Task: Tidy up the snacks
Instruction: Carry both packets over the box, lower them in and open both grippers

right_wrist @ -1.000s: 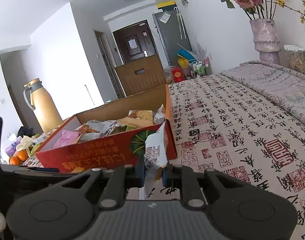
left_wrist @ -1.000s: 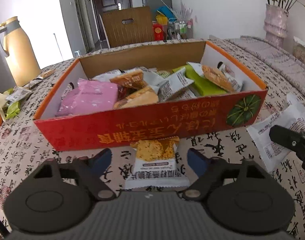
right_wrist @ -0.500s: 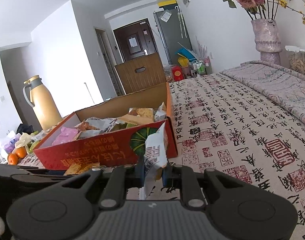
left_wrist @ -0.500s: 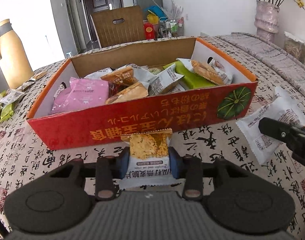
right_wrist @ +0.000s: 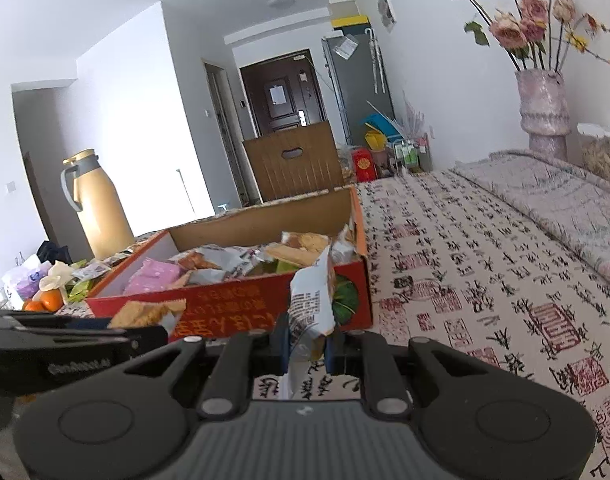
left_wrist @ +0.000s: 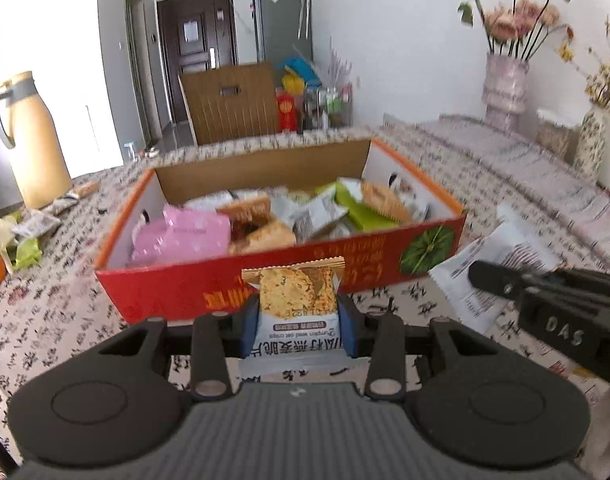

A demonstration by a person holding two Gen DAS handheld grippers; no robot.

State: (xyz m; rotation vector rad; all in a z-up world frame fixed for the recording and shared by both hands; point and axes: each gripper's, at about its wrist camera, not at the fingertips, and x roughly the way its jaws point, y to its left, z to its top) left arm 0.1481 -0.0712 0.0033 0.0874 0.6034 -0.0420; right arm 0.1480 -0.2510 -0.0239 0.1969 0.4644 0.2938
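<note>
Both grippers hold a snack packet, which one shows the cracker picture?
The left gripper holds it: the oat crisp packet, cracker photo facing up. The right gripper holds a white packet edge-on, showing printed text.

- Snack box [left_wrist: 177,292]: cardboard; red printed outer face with slight sheen, raw brown matt inner wall.
- Oat crisp packet [left_wrist: 299,312]: glossy printed plastic film, crimped top edge.
- White packet [right_wrist: 311,300]: crinkled, shiny plastic film.
- Left claw [left_wrist: 299,322]: matt black plastic, blue pads [left_wrist: 250,320].
- Right claw [right_wrist: 307,344]: matt black plastic, ribbed grey body.
- Table [right_wrist: 485,264]: covered in matt woven cloth with printed characters.
- Thermos jug [left_wrist: 33,152]: smooth satin tan shell, grey handle.
- Vase [right_wrist: 543,110]: ridged, pinkish, dull glaze.
</note>
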